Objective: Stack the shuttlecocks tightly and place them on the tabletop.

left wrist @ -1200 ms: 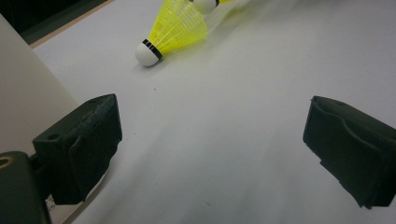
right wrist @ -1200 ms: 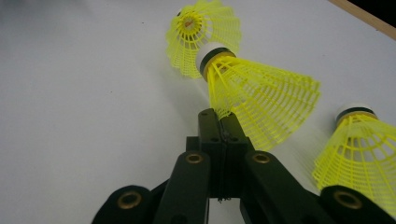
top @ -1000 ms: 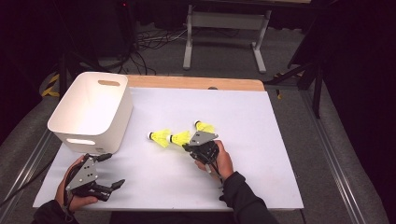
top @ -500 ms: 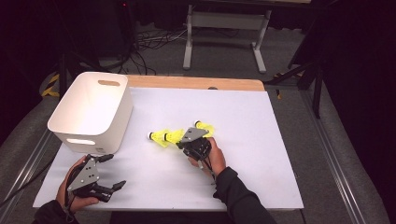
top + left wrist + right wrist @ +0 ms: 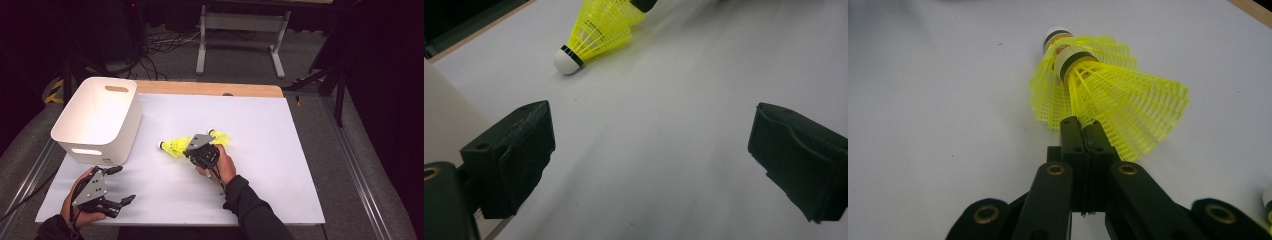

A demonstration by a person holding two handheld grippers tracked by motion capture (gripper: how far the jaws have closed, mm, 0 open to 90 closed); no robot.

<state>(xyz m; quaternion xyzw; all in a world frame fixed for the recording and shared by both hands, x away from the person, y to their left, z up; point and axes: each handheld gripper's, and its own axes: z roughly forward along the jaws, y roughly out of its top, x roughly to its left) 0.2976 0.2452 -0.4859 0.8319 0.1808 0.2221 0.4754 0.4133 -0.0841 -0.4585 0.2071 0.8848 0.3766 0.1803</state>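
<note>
Right gripper [image 5: 1082, 131]: jaws pinched on the skirt edge of a yellow shuttlecock [image 5: 1118, 95], nested with a second one just ahead
Left gripper [image 5: 116, 186]: jaws wide, nothing between
Bin [image 5: 100, 117]: beyond left gripper

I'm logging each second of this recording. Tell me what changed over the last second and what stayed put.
The right hand-held gripper slid left toward the white bin, carrying a yellow shuttlecock pinched by its skirt edge up to a second shuttlecock, so the two skirts now overlap. The third shuttlecock, the bin and the open left hand-held gripper stayed where they were.
</note>
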